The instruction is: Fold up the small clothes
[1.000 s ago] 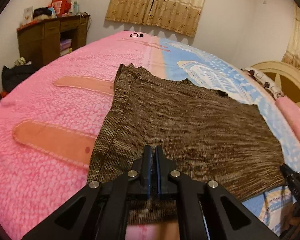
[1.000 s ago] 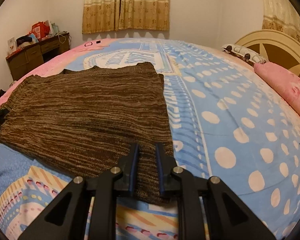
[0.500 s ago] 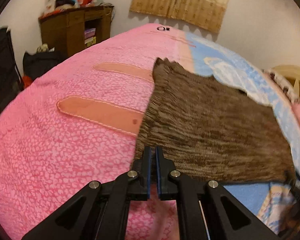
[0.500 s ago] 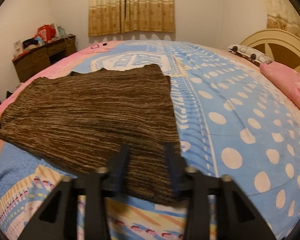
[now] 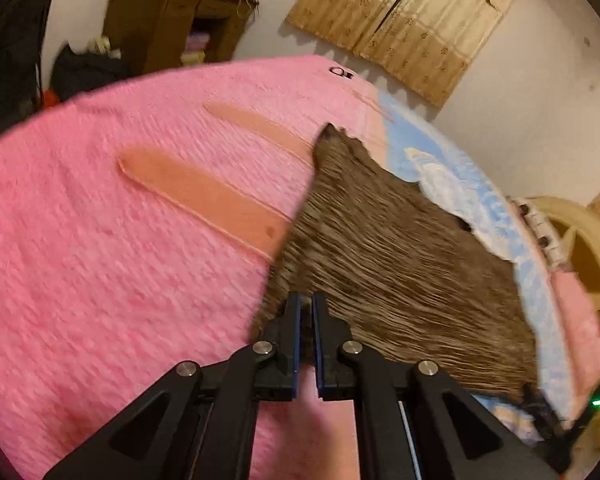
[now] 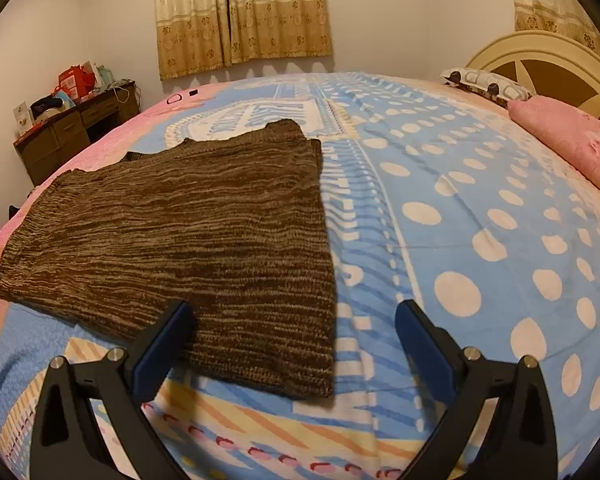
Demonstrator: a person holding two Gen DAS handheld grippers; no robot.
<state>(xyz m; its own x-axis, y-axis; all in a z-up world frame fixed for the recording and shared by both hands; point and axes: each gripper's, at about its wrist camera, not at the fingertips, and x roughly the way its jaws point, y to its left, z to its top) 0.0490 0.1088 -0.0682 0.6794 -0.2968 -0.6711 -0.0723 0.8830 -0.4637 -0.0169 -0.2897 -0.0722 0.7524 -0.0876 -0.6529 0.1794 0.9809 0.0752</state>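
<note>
Brown-and-tan striped knit garment [image 6: 172,240] lies flat on bed w/ pink and blue dotted blanket [image 6: 480,208], its near right corner btwn right tongs [image 6: 292,334], just opened wide & untouching, near left corner at nearly-together left tongs [image 5: 306,322], grip unclear.

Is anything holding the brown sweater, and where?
The left gripper, jaws just easing open, pinches the near corner of the sweater. The right gripper just opened wide and holds nothing.

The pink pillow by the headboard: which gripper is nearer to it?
Right. The right gripper hangs open over the knit's near right corner, the pink pillow beyond to its right. The left gripper is at the knit's far-side corner.
</note>
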